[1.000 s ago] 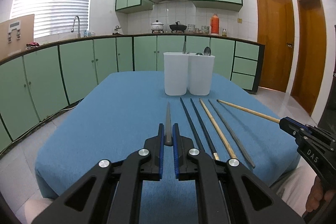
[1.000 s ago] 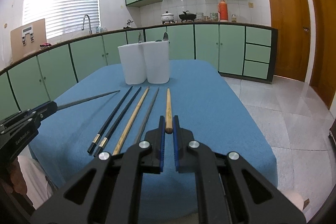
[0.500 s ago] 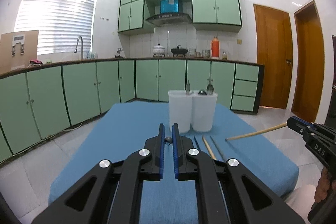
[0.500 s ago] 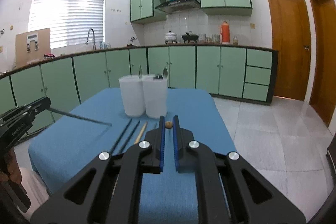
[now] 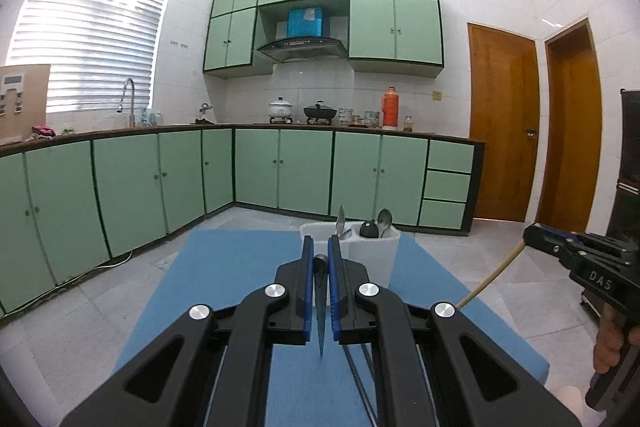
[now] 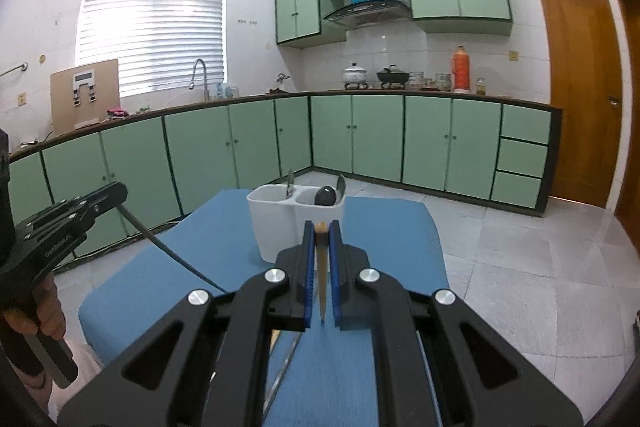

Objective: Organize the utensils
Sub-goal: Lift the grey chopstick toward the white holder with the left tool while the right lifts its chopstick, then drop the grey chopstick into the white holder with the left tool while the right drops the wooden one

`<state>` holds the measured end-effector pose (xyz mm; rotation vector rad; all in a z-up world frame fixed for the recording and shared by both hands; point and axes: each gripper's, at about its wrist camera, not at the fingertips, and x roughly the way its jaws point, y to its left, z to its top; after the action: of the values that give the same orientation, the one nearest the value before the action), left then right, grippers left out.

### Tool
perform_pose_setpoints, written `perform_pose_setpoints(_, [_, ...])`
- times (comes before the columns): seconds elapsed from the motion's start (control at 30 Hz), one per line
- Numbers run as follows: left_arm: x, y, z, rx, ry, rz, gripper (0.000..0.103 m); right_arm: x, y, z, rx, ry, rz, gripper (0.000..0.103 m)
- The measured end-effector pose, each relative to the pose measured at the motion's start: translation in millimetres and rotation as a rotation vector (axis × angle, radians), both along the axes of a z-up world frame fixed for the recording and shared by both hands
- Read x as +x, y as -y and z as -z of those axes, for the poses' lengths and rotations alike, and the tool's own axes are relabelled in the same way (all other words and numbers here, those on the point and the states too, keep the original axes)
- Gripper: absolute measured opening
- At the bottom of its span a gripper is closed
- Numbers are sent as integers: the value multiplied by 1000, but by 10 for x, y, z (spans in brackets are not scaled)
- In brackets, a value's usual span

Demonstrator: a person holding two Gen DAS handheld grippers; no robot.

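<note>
My left gripper (image 5: 320, 254) is shut on a grey metal chopstick (image 5: 320, 311), which hangs tip-down between the blue pads above the blue table (image 5: 224, 287). My right gripper (image 6: 321, 227) is shut on a wooden chopstick (image 6: 321, 267), also pointing down. Each gripper shows in the other view: the right gripper (image 5: 534, 235) with its wooden chopstick (image 5: 492, 279), and the left gripper (image 6: 116, 191) with its grey chopstick (image 6: 172, 251). Just beyond both stands a white two-compartment holder (image 5: 374, 255) (image 6: 276, 231) with cutlery in it. More chopsticks (image 5: 360, 379) (image 6: 286, 367) lie on the table below.
Green cabinets (image 5: 280, 171) run along the left and back walls, with tiled floor (image 6: 520, 259) around the table. Two wooden doors (image 5: 500, 123) stand at the right. A person's hand (image 6: 44, 311) holds the left gripper's handle.
Both grippers rose from the table with their chopsticks, which swung from lying flat ahead to hanging tip-down. The holder now sits lower and closer in both views.
</note>
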<state>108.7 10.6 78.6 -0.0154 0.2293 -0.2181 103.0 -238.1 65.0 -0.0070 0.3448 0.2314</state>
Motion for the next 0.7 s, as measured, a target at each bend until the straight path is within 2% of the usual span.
perform_pose_setpoints(0.47, [262, 9, -327, -4, -6, 64, 7, 327, -31, -447, -58, 4, -88, 6])
perform_pose_setpoints(0.7, [352, 8, -613, -26, 65, 65, 7, 468, 45, -898, -37, 80, -93, 6])
